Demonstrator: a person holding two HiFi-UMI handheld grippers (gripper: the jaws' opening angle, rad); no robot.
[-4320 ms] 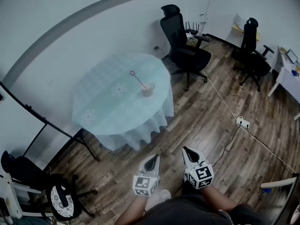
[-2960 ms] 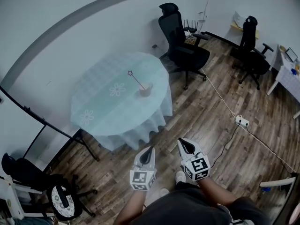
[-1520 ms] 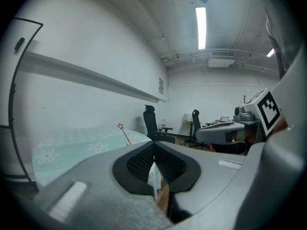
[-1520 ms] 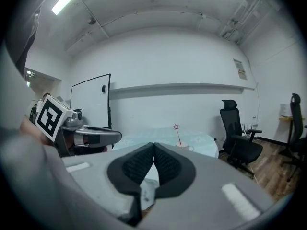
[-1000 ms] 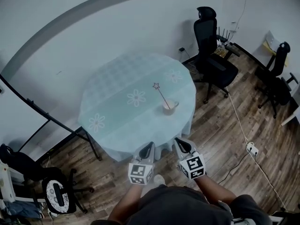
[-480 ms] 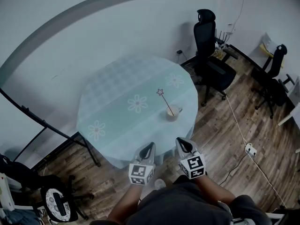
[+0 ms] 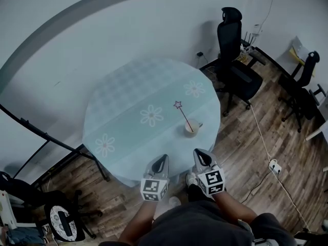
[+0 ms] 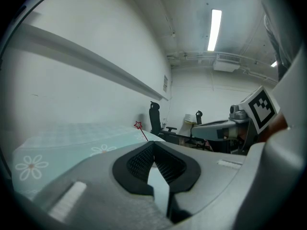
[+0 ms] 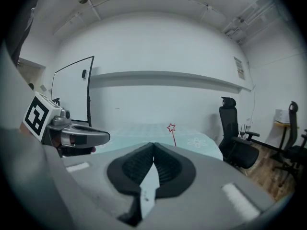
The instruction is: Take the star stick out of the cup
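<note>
A thin stick topped with a red star (image 7: 179, 105) leans up and to the left out of a pale cup (image 7: 192, 128) near the right front of a round table (image 7: 128, 101) with a light blue flowered cloth. The star (image 8: 138, 125) shows above the jaws in the left gripper view, and the star (image 9: 171, 127) shows likewise in the right gripper view. My left gripper (image 7: 161, 161) and right gripper (image 7: 201, 156) hover side by side at the table's near edge, both shut and holding nothing. The cup stands a short way beyond the right gripper.
A black office chair (image 7: 233, 60) stands just right of the table, a second one (image 7: 302, 86) farther right. A white power strip (image 7: 274, 166) and its cable lie on the wooden floor at right. A dark frame (image 7: 46, 129) and a chair (image 7: 31, 199) stand at left.
The person has walked up to the table: the table and cup have come much closer and now lie just beyond both grippers. Both grippers stay shut and side by side.
</note>
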